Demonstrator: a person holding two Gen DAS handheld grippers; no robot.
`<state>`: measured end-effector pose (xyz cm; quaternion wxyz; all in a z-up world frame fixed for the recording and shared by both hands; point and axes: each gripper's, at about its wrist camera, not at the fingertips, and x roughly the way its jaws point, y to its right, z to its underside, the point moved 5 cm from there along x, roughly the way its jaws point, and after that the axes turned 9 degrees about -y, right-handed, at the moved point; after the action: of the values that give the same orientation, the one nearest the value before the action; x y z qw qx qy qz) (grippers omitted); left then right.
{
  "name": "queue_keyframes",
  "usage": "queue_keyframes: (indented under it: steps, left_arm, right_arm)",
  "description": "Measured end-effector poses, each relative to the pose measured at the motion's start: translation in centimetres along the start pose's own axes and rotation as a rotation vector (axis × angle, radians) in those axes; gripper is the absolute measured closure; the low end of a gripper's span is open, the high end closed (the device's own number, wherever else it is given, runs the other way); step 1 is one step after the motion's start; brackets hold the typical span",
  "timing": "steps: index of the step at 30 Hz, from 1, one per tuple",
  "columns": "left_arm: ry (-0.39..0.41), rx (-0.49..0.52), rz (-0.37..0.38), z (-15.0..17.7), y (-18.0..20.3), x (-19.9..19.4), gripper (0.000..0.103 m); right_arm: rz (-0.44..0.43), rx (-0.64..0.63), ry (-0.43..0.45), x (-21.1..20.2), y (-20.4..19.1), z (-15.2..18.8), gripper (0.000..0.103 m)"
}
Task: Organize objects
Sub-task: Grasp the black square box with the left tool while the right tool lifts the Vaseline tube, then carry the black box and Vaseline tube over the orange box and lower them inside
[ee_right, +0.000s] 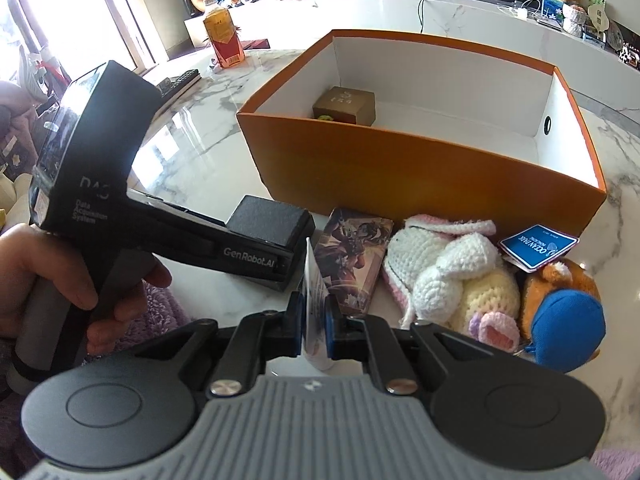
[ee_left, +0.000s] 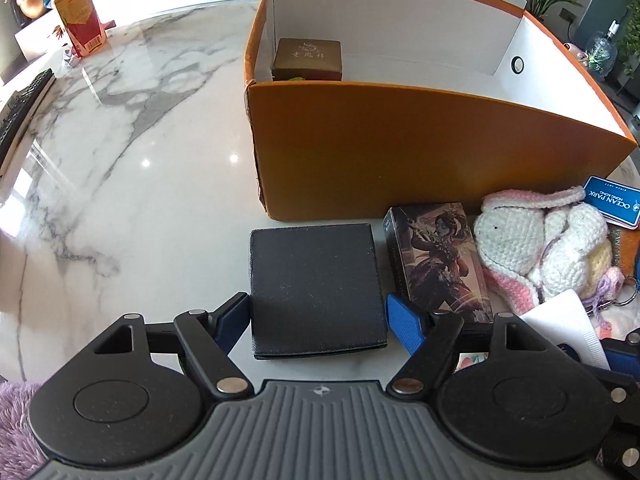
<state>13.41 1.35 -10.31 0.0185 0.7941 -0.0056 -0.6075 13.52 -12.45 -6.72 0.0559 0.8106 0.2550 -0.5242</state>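
- We see the left gripper spread as wide as it goes, released, its blue fingers standing on either side of a flat black box that lies on the marble desk.
- Whether the fingers touch the sides of the black box, we cannot tell; they sit just beside its near corners.
- From the right wrist view, a hand holds the left gripper's handle, with the tool angled down over the black box.
- We see the right gripper clenched on a thin white card, held upright and edge-on between its blue pads.
- Just right of the black box lies a card box with a printed figure, then a white and pink crocheted toy.
- An orange plush with a blue part and a blue tag lie further right.
- Behind these stands an open orange box with white inner walls; a small brown box sits in its far left corner.
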Motion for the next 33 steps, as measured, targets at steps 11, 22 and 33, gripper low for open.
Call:
queue_keyframes:
  steps: [11, 22, 33]
  left_arm:
    - [-0.001, -0.023, 0.040, 0.5, -0.9, -0.2, 0.016]
    - [0.103, 0.045, 0.156, 1.9, 0.0, -8.5, 0.017]
    - [0.242, 0.148, 0.218, -4.1, 2.9, -14.2, 0.016]
  right_arm:
    - [0.011, 0.021, 0.014, -0.5, 0.5, 0.1, 0.093]
    - [0.003, 0.043, 0.132, -5.2, 0.6, -1.1, 0.093]
    - [0.047, 0.089, 0.354, -11.0, 3.1, -6.3, 0.093]
